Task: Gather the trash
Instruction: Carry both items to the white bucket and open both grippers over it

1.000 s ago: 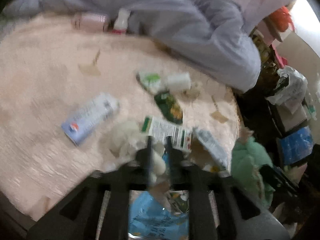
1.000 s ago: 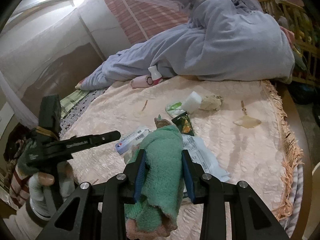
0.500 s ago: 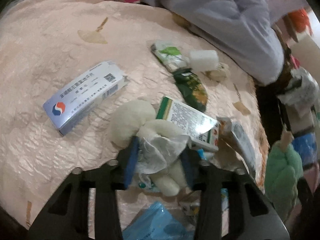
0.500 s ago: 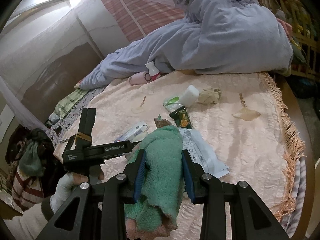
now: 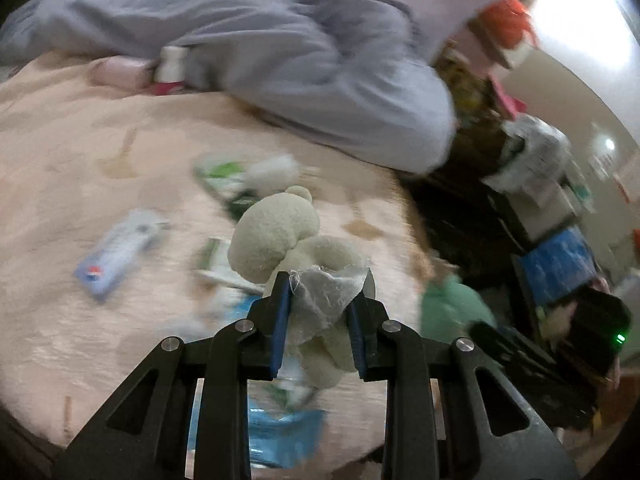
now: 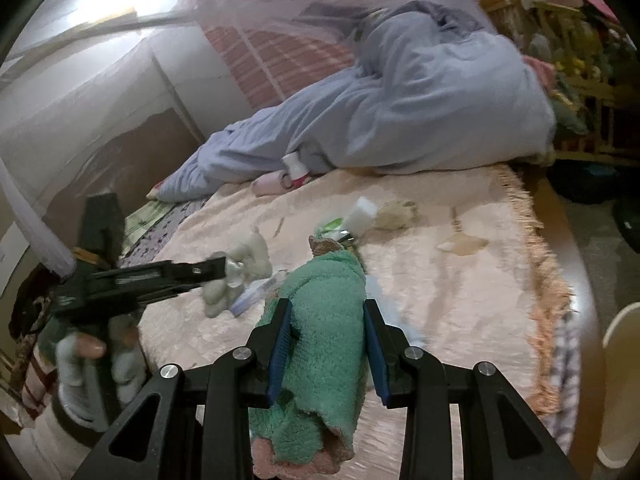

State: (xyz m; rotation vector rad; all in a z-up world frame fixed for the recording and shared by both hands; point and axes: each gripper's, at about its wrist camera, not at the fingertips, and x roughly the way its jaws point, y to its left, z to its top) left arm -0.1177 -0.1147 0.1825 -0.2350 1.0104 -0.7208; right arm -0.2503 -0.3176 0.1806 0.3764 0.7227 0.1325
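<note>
A cream plush toy [image 5: 276, 236] with a gauzy white scrap on it hangs off the pink bedspread [image 5: 60, 160] between the blue pads of my left gripper [image 5: 325, 280]. The jaws are closing and press on its body. From the right wrist view, the left gripper [image 6: 224, 268] carries the toy [image 6: 252, 256] above the bed, held by a gloved hand [image 6: 80, 356]. My right gripper [image 6: 328, 306] is shut on a rolled green towel [image 6: 332, 344] with a pink edge. Litter lies on the bed: a blue-white box [image 5: 116, 256], green packets [image 5: 224, 176] and a blue bag [image 5: 280, 432].
A grey-blue blanket [image 6: 420, 120] is heaped along the far side of the bed, with a pink bottle [image 6: 276, 180] at its edge. A white block [image 6: 362, 216] and a crumpled tissue [image 6: 396, 214] lie mid-bed. Cluttered boxes and bags [image 5: 552, 208] stand past the fringed bed edge [image 6: 548, 280].
The left gripper narrowed on the cream plush toy and lifted it off the bed. The right gripper kept its grip on the green towel and shifted slightly.
</note>
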